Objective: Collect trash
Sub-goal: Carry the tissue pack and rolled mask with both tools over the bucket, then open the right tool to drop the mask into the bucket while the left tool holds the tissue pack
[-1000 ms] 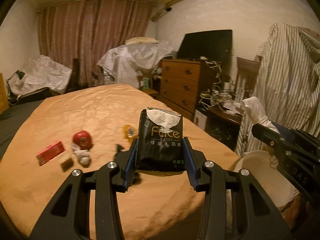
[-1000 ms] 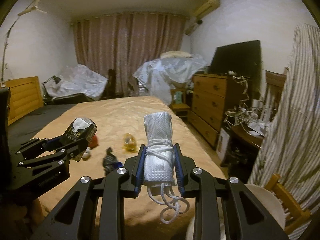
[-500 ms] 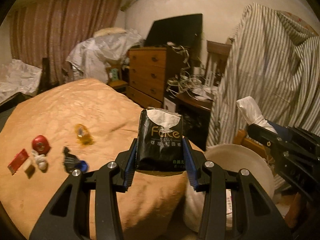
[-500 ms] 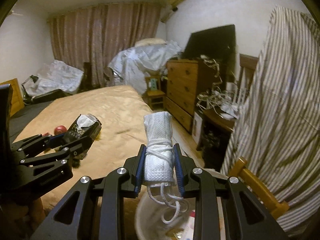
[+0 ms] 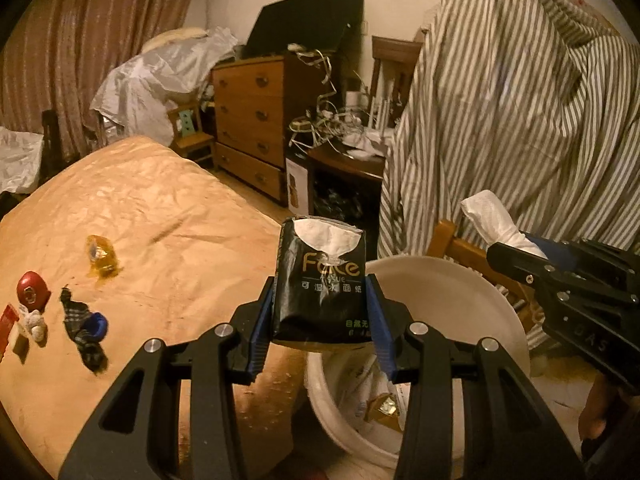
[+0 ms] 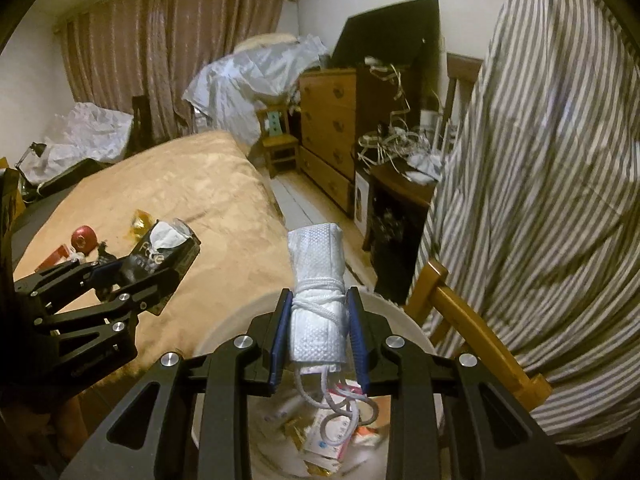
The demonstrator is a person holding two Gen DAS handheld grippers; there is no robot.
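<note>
My left gripper [image 5: 320, 320] is shut on a black tissue pack [image 5: 320, 280] with white tissue showing at its top, held above the near rim of a white trash bucket [image 5: 460, 280]. My right gripper [image 6: 318, 336] is shut on a rolled white face mask [image 6: 316, 284] with its strings dangling, right over the bucket [image 6: 416, 332], which holds wrappers and paper. The left gripper and pack also show in the right wrist view [image 6: 160, 256]; the mask shows in the left wrist view [image 5: 492, 220].
On the tan bed [image 5: 160, 208] lie a yellow wrapper [image 5: 100, 256], a red round item [image 5: 33, 288], a dark wrapper with a blue cap [image 5: 86, 328] and white scraps [image 5: 34, 322]. A wooden chair [image 6: 472, 320] under striped cloth [image 5: 520, 120] stands beside the bucket. A dresser [image 5: 256, 120] is behind.
Both grippers swung right, away from the bed, and came over the white bucket, each still holding its item. The bucket's inside now shows in both views.
</note>
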